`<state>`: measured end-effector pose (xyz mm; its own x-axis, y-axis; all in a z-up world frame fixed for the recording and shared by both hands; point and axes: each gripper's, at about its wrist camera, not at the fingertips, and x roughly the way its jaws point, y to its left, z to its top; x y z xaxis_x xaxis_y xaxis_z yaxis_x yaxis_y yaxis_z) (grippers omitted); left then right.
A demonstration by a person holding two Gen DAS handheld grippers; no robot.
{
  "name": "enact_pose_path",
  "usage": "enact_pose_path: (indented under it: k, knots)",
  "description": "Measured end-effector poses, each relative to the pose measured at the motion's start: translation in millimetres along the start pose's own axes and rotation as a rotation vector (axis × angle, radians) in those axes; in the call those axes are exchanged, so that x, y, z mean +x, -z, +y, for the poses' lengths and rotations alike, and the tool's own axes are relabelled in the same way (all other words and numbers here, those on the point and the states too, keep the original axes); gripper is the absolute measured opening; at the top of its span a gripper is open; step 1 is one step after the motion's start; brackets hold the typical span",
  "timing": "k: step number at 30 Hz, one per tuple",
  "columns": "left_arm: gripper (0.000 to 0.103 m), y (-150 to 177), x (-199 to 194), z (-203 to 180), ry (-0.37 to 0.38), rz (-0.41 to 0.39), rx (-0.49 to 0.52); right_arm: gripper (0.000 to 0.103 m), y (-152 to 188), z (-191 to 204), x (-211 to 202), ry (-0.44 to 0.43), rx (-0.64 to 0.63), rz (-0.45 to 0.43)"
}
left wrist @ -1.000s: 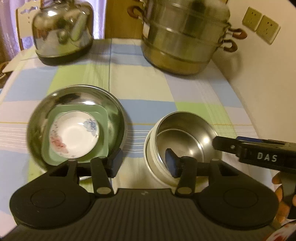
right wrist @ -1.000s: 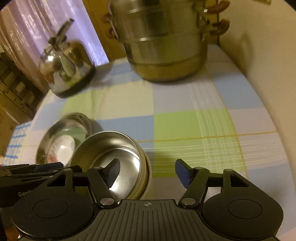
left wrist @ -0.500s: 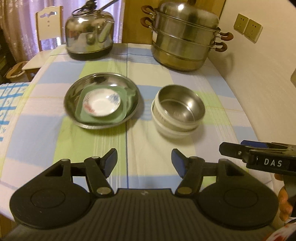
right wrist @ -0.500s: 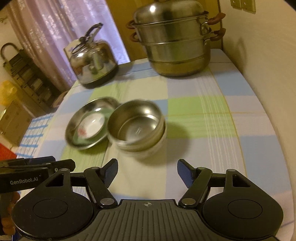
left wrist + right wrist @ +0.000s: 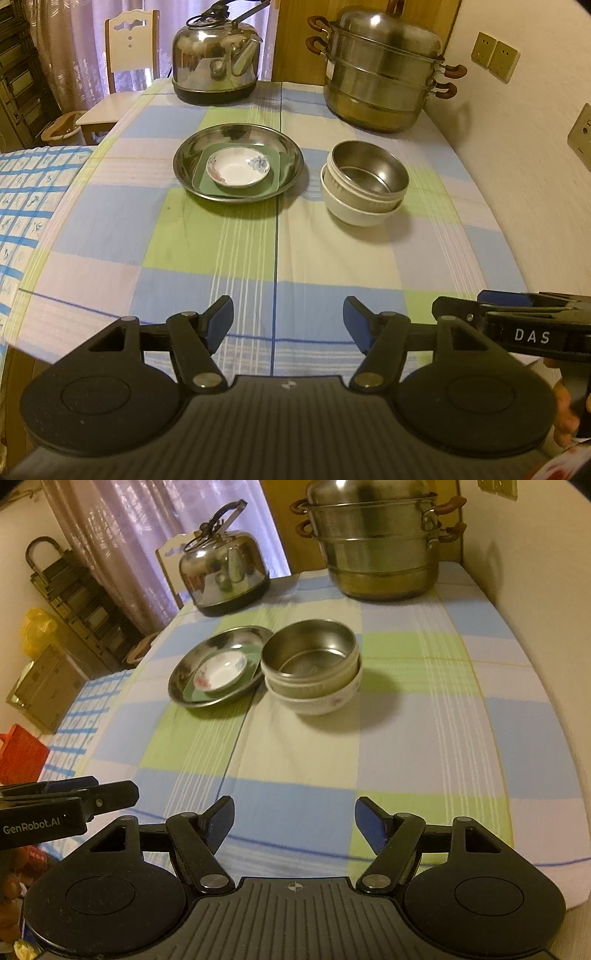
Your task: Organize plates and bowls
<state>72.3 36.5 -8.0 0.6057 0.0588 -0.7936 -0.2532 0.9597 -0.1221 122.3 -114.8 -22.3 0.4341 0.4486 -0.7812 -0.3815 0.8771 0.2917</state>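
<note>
A steel plate (image 5: 184, 162) holds a green square plate (image 5: 207, 181) with a small white flowered dish (image 5: 238, 170) on top; the stack also shows in the right wrist view (image 5: 181, 686). To its right a steel bowl (image 5: 369, 173) sits nested in a white bowl (image 5: 354, 216), also seen in the right wrist view (image 5: 310, 657). My left gripper (image 5: 288, 323) is open and empty above the table's near edge. My right gripper (image 5: 293, 821) is open and empty, also near the front edge, to the right of the left one.
A steel kettle (image 5: 216, 62) stands at the back left and a large stacked steamer pot (image 5: 380, 74) at the back right on the checked tablecloth (image 5: 258, 251). A wall (image 5: 517, 147) runs along the right. A chair (image 5: 125, 44) stands behind the table.
Both grippers have pulled back from the plates and bowls toward the table's front edge, open and empty. The stacks have stayed in place.
</note>
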Motion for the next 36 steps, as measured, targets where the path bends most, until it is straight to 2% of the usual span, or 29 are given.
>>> enact_pose_path:
  k: [9, 17, 25, 36]
  knots:
    - [0.064, 9.4, -5.8, 0.2, 0.004, 0.009, 0.013, 0.072, 9.2, 5.6, -3.7, -0.005, -0.004, 0.004]
    - [0.064, 4.7, 4.4, 11.1, 0.026, 0.033, 0.035, 0.072, 10.4, 14.3, 5.7, 0.006, 0.011, 0.019]
    - [0.064, -18.7, 25.6, 29.6, 0.073, 0.05, 0.084, 0.072, 0.1, 22.8, 23.3, 0.049, 0.059, 0.034]
    - [0.064, -67.6, 67.2, 60.2, 0.166, 0.08, 0.18, 0.072, -34.9, 30.2, 51.0, 0.147, 0.183, 0.01]
